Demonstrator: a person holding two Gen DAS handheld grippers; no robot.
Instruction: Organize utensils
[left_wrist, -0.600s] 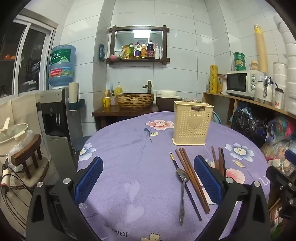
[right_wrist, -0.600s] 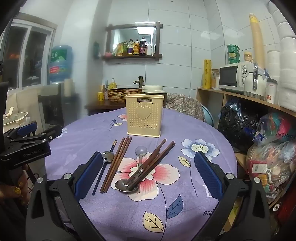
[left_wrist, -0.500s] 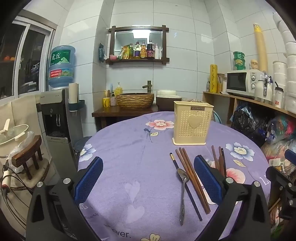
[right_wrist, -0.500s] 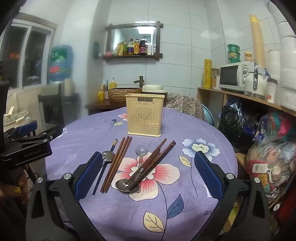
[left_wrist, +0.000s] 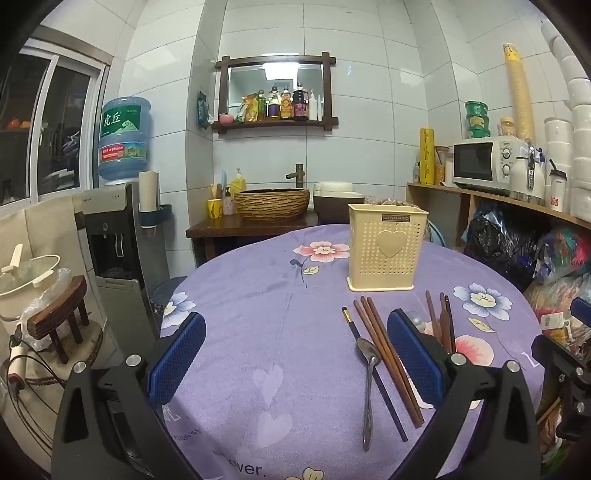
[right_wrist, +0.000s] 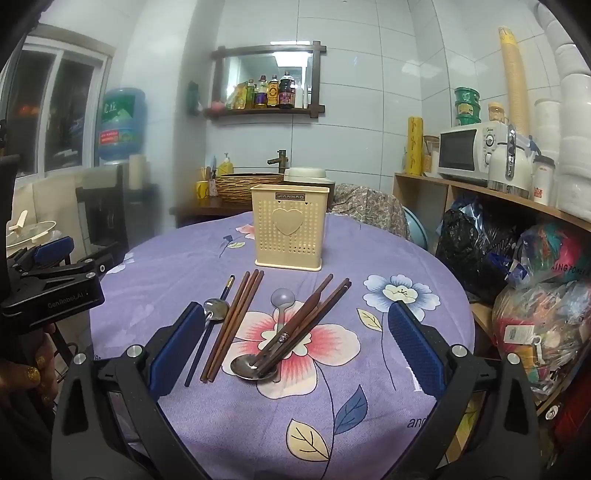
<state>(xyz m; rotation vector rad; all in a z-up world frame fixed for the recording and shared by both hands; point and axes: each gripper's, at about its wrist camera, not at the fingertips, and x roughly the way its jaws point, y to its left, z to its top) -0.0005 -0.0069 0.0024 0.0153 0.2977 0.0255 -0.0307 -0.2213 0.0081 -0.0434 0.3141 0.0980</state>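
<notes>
Left claw (left_wrist: 293, 354): blue pads wide apart, nothing between them, held just above the near left part of the surface (left_wrist: 258, 302), which carries a purple flowered cloth. A hand (right_wrist: 35, 373) grips its handle at the left edge of the right wrist view.

Utensils, left to right, all lying flat on the cloth:
- dark chopstick (right_wrist: 208, 332) with a pale tip, a metal spoon (right_wrist: 215, 308) lying over it;
- brown chopsticks (right_wrist: 234, 321), a close parallel bundle, just beside the spoon;
- pale spoon (right_wrist: 282, 298), bowl toward the holder, its handle running under the crossed pile;
- second bundle of brown chopsticks (right_wrist: 314, 314), angled, their near ends resting in the bowl of a large metal spoon (right_wrist: 251, 367).

Cream perforated utensil holder (right_wrist: 290, 230) stands upright beyond all utensils, apart from them, heart relief facing the cameras.

Right claw (right_wrist: 295, 347): pads wide apart, empty, hovering over the crossed pile.
</notes>
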